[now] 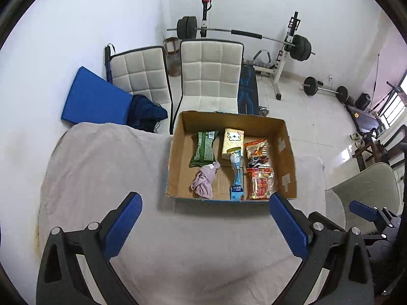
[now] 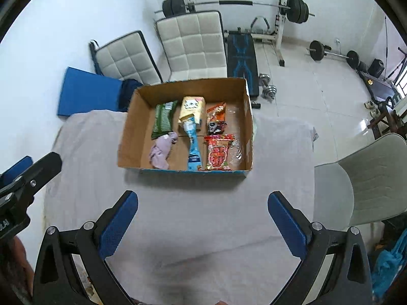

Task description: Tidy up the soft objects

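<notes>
A cardboard box stands on the cloth-covered table. Inside lie a green packet, a pink cloth, a yellow packet, a blue pouch, an orange snack bag and a red packet. My left gripper is open and empty, short of the box's near wall. My right gripper is open and empty, also short of the box. Each gripper shows at the edge of the other's view.
The table wears a pale cloth. Two white padded chairs stand behind the table, with a blue mat at the wall. A grey chair stands at the right. Barbell rack at the back.
</notes>
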Motion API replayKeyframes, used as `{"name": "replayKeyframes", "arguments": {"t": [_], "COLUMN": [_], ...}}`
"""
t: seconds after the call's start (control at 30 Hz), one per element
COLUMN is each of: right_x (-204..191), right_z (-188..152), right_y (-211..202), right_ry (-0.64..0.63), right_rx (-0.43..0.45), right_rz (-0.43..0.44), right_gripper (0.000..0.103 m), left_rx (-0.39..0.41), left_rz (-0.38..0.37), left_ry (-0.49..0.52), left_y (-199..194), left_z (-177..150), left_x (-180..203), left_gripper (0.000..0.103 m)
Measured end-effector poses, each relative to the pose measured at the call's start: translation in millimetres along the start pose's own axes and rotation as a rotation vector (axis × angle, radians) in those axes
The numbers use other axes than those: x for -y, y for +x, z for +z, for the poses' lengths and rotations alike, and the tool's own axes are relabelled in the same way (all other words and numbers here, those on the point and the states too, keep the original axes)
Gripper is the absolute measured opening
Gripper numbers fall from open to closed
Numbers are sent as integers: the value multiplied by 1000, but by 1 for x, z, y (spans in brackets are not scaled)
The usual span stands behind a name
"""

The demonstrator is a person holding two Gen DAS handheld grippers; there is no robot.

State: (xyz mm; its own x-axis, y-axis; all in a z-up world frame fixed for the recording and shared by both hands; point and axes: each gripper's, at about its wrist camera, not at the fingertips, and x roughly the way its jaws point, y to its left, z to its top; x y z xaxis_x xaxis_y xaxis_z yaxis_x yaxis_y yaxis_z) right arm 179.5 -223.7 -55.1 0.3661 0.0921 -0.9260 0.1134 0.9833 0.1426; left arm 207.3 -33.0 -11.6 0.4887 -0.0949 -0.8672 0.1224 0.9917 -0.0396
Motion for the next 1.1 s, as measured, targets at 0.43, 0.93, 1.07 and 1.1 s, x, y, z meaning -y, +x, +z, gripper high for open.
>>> {"name": "replayKeyframes", "arguments": {"t": [0.43, 0.93, 1.07, 1.1], "right_x": [-5, -1, 2, 2], "right_z": [-51, -64, -54, -52], "right_y": [-103, -153, -149, -148], "right_ry": [-15, -16, 0, 4], "right_rx": [90, 171, 181, 185], "right_rz": [15, -32, -41, -43], "right_gripper": [103, 103, 103, 103], "left_rx": [50, 105, 109, 109], "left_rz": [-5, 23, 39, 43], "left_ry": [20, -3, -5, -4], "left_y": [-79, -112, -106, -106], "left_z": [-32, -44, -42, -42], "left_x": [11, 0, 0, -1], "left_gripper": [102, 102, 102, 102]}}
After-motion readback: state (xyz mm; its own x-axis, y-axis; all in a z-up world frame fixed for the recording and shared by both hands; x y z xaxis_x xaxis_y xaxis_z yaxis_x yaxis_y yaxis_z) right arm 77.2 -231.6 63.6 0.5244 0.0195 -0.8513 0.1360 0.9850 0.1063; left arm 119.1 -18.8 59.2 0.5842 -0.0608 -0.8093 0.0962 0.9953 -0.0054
